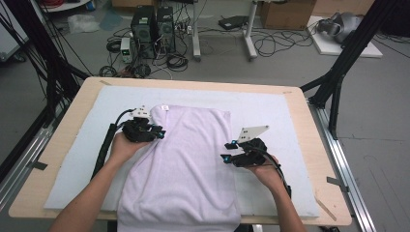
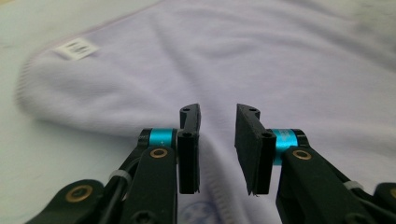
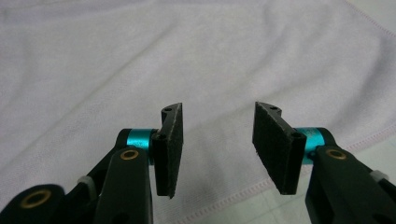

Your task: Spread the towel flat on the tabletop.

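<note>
A pale lilac towel [image 1: 179, 164] lies folded lengthwise on the white mat, its near end hanging over the table's front edge. A small white label [image 2: 76, 48] sits at its far left corner. My left gripper [image 1: 161, 133] hovers at the towel's left edge, just below that corner. In the left gripper view its jaws [image 2: 217, 112] stand open, with a ridge of the towel [image 2: 280, 70] under the gap and nothing pinched. My right gripper [image 1: 227, 151] is at the towel's right edge. It [image 3: 217, 109] is open above the hemmed border of the towel [image 3: 140, 60].
A white mat [image 1: 270, 111] covers most of the wooden table [image 1: 314, 145]. Black frame legs [image 1: 338, 72] stand at the table's far corners. Computer cases [image 1: 152, 29], cables and boxes sit on the floor beyond the table.
</note>
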The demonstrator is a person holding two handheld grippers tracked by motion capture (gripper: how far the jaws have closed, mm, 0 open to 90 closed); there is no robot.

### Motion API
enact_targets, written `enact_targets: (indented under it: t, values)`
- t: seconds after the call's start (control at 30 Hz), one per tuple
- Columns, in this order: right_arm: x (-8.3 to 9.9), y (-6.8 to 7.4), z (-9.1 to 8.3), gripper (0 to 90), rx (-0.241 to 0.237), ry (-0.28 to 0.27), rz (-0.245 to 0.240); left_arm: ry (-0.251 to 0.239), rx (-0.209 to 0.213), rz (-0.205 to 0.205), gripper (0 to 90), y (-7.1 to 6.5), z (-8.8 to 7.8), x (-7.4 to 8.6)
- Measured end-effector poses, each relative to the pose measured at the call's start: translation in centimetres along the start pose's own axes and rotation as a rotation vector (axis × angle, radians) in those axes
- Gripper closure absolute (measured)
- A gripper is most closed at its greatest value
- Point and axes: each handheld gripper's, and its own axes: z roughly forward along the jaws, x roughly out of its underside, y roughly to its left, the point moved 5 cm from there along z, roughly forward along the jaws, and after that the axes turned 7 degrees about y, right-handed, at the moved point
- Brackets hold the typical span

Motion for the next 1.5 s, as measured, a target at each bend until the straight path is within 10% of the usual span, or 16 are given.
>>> enact_targets:
  t: [0.2, 0.4, 0.57, 0.67, 0.8, 1.03, 1.3, 1.5]
  values:
    - [0.1, -0.3, -0.1, 52.6, 0.003, -0.007, 0.010, -0.058, -0.119, -0.129, 79.5, 3.0, -0.5, 0.3]
    - [0.1, -0.4, 0.0, 52.6, 0.002, 0.007, -0.002, -0.073, -0.021, -0.271, 65.5, 4.4, 1.9, 1.0]
    - [-0.3, -0.5, -0.1, 52.6, 0.001, 0.020, -0.015, -0.082, -0.025, -0.402, 56.1, 5.5, 3.0, 0.9]
    - [-0.5, -0.5, -0.2, 52.6, 0.003, 0.019, -0.021, -0.123, 0.014, -0.391, 79.3, 5.2, 2.9, -0.1]
    - [-0.6, -0.7, -0.3, 52.3, 0.002, 0.017, -0.019, -0.139, 0.038, -0.394, 87.9, 4.9, 3.3, -1.5]
    - [-0.6, -0.3, -1.0, 52.0, 0.014, 0.016, -0.028, -0.069, -0.099, -0.373, 66.2, 5.7, 3.2, -1.0]
    - [-0.6, -0.6, -1.1, 52.0, 0.029, 0.018, -0.042, -0.017, -0.073, -0.249, 58.8, 5.7, 2.1, 0.3]
    - [-1.1, -0.6, -0.7, 51.4, 0.032, 0.026, -0.063, -0.031, 0.003, -0.312, 51.4, 5.7, 2.7, 0.5]
